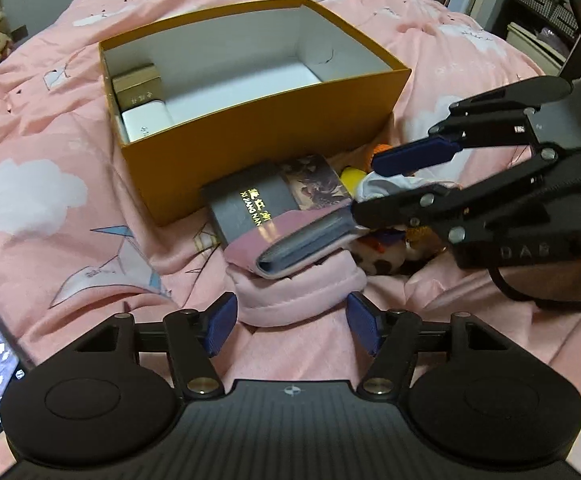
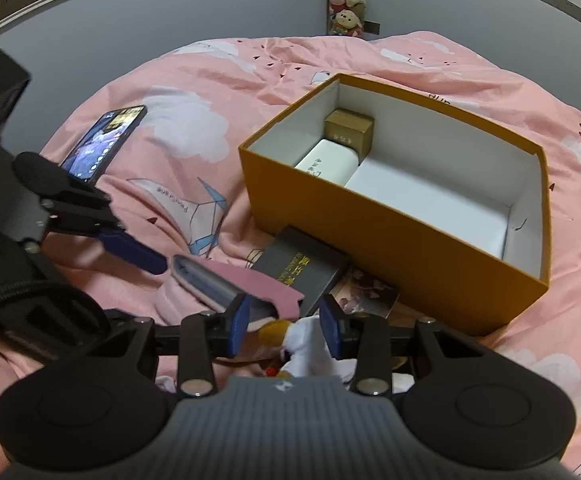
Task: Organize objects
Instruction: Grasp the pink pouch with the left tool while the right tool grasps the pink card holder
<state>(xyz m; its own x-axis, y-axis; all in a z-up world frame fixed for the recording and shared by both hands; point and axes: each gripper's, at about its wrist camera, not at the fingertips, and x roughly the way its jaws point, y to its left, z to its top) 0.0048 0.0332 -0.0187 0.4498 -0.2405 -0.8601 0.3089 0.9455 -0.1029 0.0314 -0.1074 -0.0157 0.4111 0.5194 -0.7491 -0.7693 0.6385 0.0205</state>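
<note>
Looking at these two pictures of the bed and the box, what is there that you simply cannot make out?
- Plush toys, left wrist view: mostly hidden behind the right gripper; kinds unclear.
- White plush, right wrist view: between the gripper's fingers, lower part cut off by the gripper body; contact unclear.
- Phone screen: too small and blurred to read.
- Gold lettering on the grey book: blurred.
- Orange box, left wrist view: near wall hides part of its floor.

The bed carried a pink, cloud-printed cover. Directly on it lay an open orange box, a dark book against the box's near wall, a pink pouch, a phone and small plush toys.
</note>
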